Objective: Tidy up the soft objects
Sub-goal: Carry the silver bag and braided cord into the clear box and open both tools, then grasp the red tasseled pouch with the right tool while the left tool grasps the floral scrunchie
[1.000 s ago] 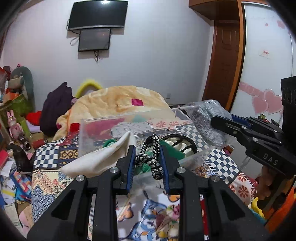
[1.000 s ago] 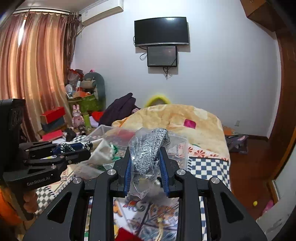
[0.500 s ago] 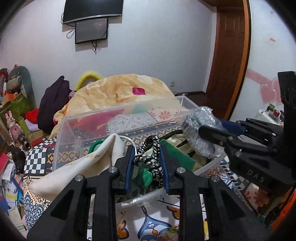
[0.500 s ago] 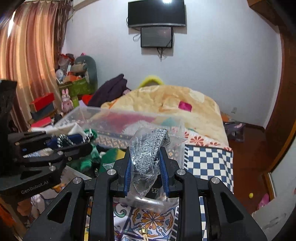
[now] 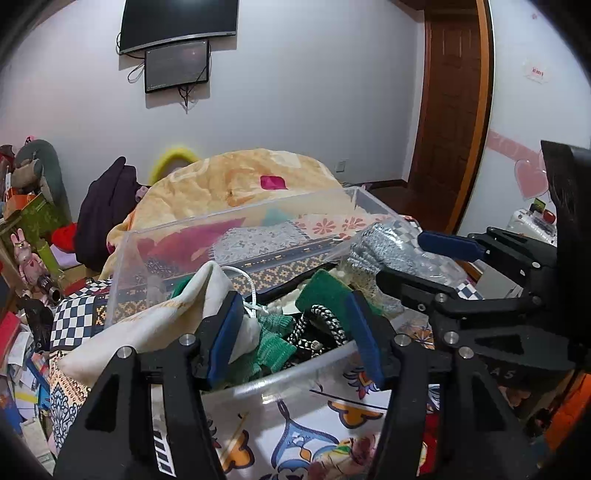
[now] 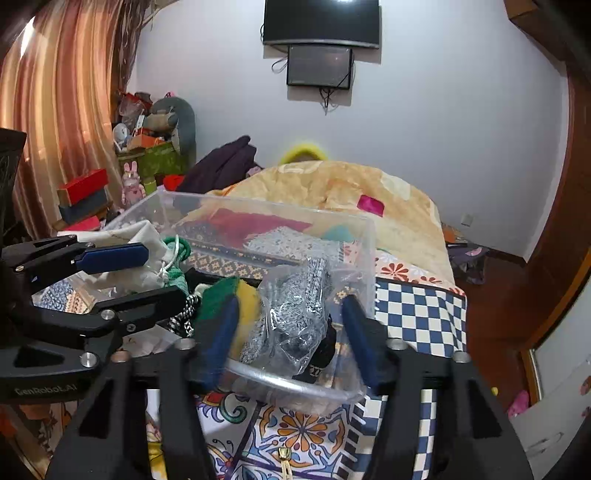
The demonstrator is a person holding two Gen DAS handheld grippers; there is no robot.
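A clear plastic bin (image 5: 236, 218) (image 6: 354, 229) sits on the patterned bedspread, full of soft things. My left gripper (image 5: 295, 332) is open over the bin's near edge; the black-and-white braided cord (image 5: 321, 328) lies loose in the bin between its fingers. My right gripper (image 6: 291, 328) is open at the bin's right end; the clear bag of grey knit fabric (image 6: 291, 317) (image 5: 384, 251) rests in the bin between its fingers. A cream cloth bag (image 5: 155, 325) hangs over the bin's left edge, beside green knitwear (image 5: 273, 343) and a green-and-yellow sponge (image 6: 229, 299).
A bundled orange-yellow quilt (image 5: 251, 181) lies on the bed behind the bin. Dark clothes (image 5: 107, 206) and a cluttered shelf with toys (image 6: 147, 155) stand at the left. A wooden door (image 5: 450, 110) is at the right, a TV (image 6: 321, 22) on the wall.
Both grippers moved forward over the bin and opened. The braided cord dropped from the left gripper into the bin; the bag of grey fabric dropped from the right gripper.
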